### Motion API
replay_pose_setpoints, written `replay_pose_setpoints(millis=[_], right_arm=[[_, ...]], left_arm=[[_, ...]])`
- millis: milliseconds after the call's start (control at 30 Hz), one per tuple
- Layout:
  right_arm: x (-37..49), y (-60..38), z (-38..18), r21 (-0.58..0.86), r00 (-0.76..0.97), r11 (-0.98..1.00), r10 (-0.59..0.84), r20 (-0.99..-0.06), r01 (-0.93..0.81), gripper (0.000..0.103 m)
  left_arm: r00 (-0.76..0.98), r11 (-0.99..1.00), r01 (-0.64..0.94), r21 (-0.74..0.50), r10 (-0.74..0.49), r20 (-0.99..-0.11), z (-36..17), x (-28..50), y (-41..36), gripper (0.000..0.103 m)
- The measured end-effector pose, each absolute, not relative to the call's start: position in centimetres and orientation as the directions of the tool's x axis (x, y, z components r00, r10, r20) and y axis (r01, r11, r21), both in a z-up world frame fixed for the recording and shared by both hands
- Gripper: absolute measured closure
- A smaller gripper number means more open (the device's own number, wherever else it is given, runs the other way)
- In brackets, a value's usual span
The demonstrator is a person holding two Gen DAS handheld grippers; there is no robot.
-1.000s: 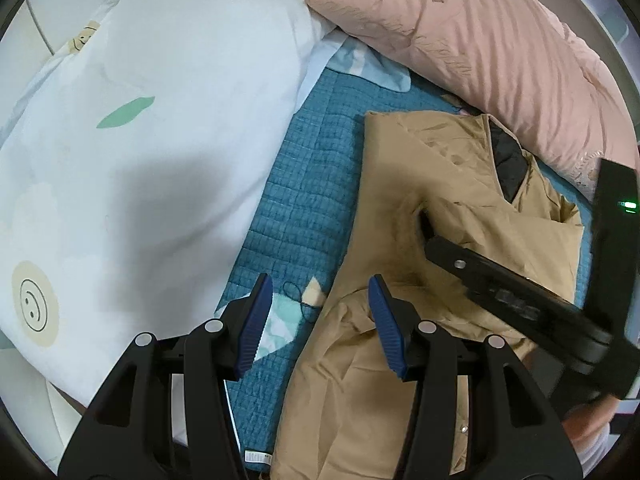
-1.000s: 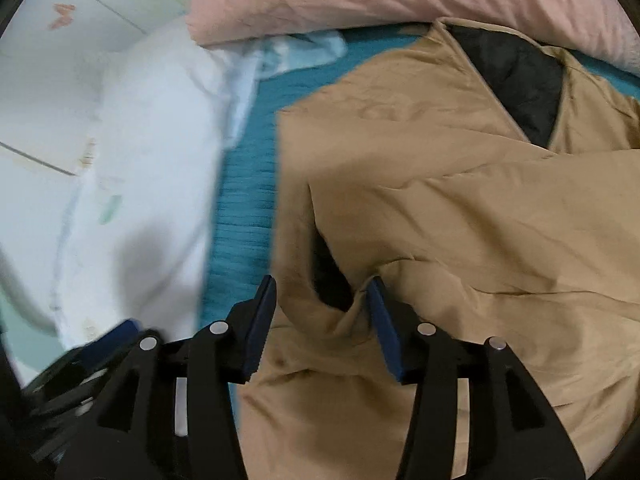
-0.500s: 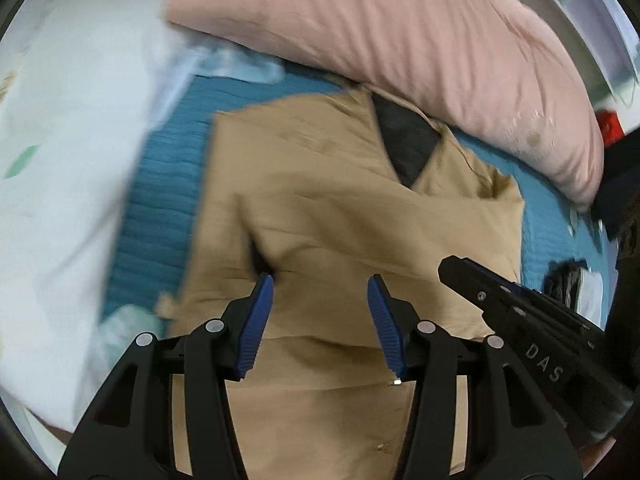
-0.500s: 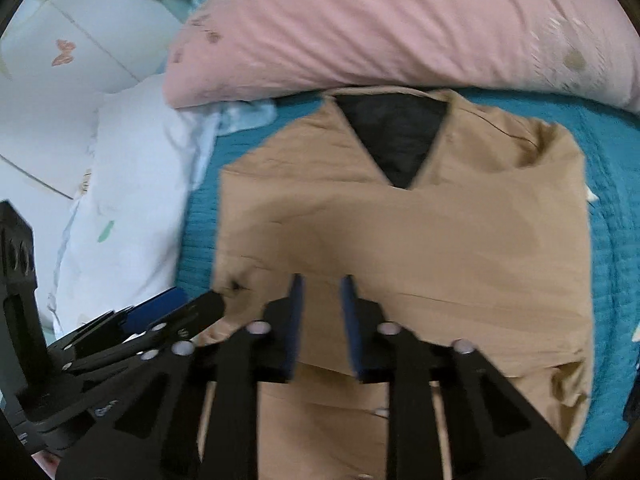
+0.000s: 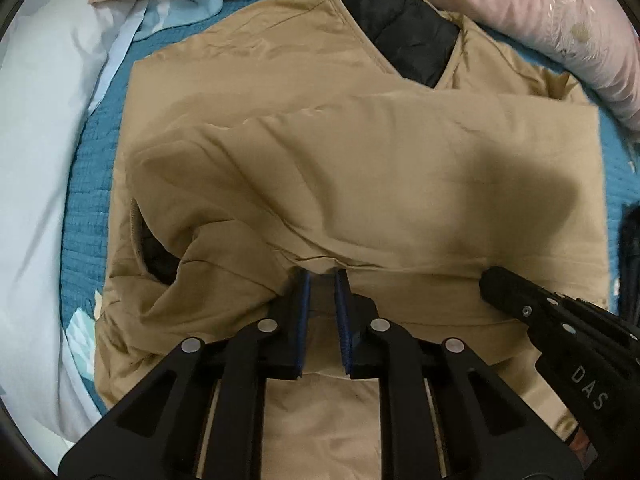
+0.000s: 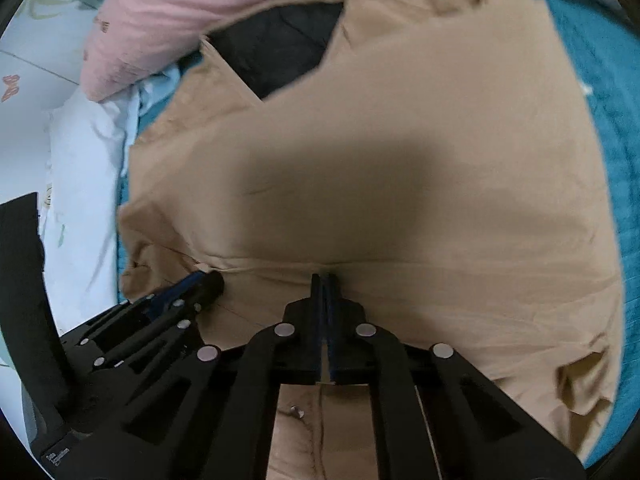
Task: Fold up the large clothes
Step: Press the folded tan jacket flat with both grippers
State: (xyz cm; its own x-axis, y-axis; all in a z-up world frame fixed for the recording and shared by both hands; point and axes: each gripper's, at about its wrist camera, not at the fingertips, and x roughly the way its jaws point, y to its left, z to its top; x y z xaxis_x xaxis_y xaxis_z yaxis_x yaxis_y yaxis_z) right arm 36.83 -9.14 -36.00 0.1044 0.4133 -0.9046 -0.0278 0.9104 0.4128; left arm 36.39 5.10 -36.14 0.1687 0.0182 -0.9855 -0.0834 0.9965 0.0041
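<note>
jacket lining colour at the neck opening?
Black, against the tan shell. The lining of the jacket shows best in the left wrist view.

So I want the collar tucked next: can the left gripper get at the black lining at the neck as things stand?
Probably not yet: the left gripper has been closing on a fold of the tan jacket. Nothing covers the black lining beyond it.
</note>
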Motion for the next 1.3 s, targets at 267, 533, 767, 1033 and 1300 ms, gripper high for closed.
replay_pose_setpoints(millis=[267, 533, 767, 1033, 1300], right_arm=[[36.9, -11.4, -34.6, 0.351, 0.145, 0.936, 0.350, -0.925, -0.021, 0.103], [37.6, -17.6, -33.8, 0.197, 0.198, 0.978, 0.180, -0.964, 0.071, 0.103], [38.1, -19.1, -35.3, 0.163, 0.172, 0.981, 0.143, -0.975, 0.107, 0.102], [40.3, -14.9, -29.7, 0.294, 0.276, 0.956, 0.283, -0.918, -0.001, 0.102], [43.9, -7.1, -32.6, 0.307, 0.200, 0.947, 0.319, -0.926, -0.090, 0.102]], left_arm=[[0.200, 0.994, -0.080, 0.081, 0.095, -0.975, -35.2, 36.2, 5.7, 0.089], [0.202, 0.986, -0.139, 0.093, 0.120, -0.972, -34.0, 35.5, 10.1, 0.101], [0.175, 0.984, -0.152, 0.089, 0.115, -0.978, -34.8, 35.8, 10.8, 0.100], [0.240, 0.983, -0.180, -0.046, -0.001, -0.971, -31.4, 37.0, 11.4, 0.100], [0.198, 0.970, -0.236, 0.059, 0.107, -0.974, -33.8, 41.6, 13.2, 0.100]])
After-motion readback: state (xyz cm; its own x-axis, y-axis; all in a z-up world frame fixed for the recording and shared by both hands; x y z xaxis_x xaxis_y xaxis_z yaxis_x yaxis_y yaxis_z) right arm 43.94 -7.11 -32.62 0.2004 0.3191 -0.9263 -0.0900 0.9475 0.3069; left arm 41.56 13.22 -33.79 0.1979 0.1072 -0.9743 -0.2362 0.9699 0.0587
